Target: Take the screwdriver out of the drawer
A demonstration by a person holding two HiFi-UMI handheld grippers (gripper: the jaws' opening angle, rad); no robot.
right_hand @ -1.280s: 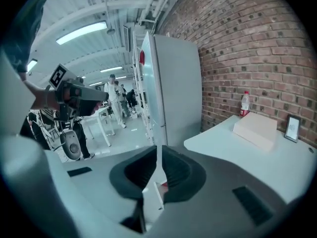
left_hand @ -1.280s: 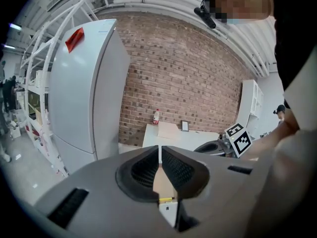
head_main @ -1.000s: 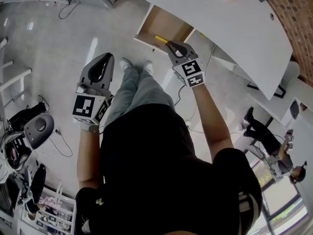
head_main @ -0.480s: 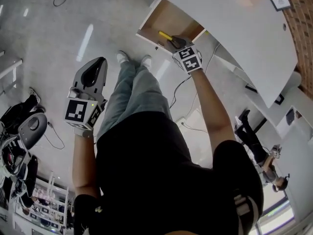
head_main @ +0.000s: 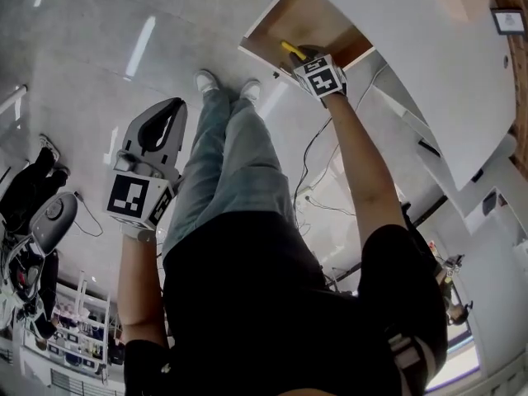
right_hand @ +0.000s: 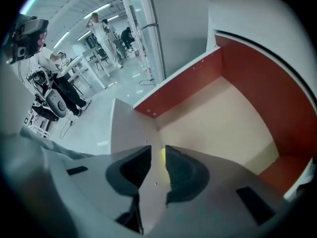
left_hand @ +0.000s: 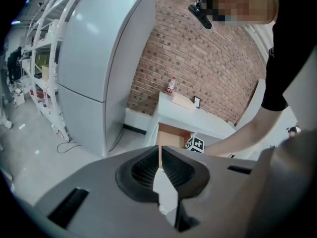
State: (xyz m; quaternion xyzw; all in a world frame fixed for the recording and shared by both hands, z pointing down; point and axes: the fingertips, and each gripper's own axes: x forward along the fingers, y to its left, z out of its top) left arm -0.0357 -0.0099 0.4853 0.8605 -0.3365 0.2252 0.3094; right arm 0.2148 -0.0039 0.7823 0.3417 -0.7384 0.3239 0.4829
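The open wooden drawer (head_main: 276,25) juts from under the white desk (head_main: 429,48) at the top of the head view. A yellow-handled screwdriver (head_main: 289,49) lies inside it near the front. My right gripper (head_main: 302,54) reaches into the drawer with its tips at the handle. In the right gripper view the jaws (right_hand: 158,155) stand narrowly apart with a sliver of the yellow screwdriver (right_hand: 162,154) between them, over the drawer's pale floor (right_hand: 223,128). My left gripper (head_main: 167,112) hangs away at the left over the floor, shut (left_hand: 159,155) and holding nothing.
My legs and shoes (head_main: 223,85) stand just in front of the drawer. Cables (head_main: 318,205) trail on the floor under the desk. An office chair (head_main: 49,217) and a shelf cart (head_main: 74,337) are at the left. A tall grey cabinet (left_hand: 104,58) and a brick wall (left_hand: 208,58) flank the desk.
My right gripper has pushed deeper into the drawer, up to the yellow handle. The head view has tilted, and the left gripper has stayed out at the left, still shut.
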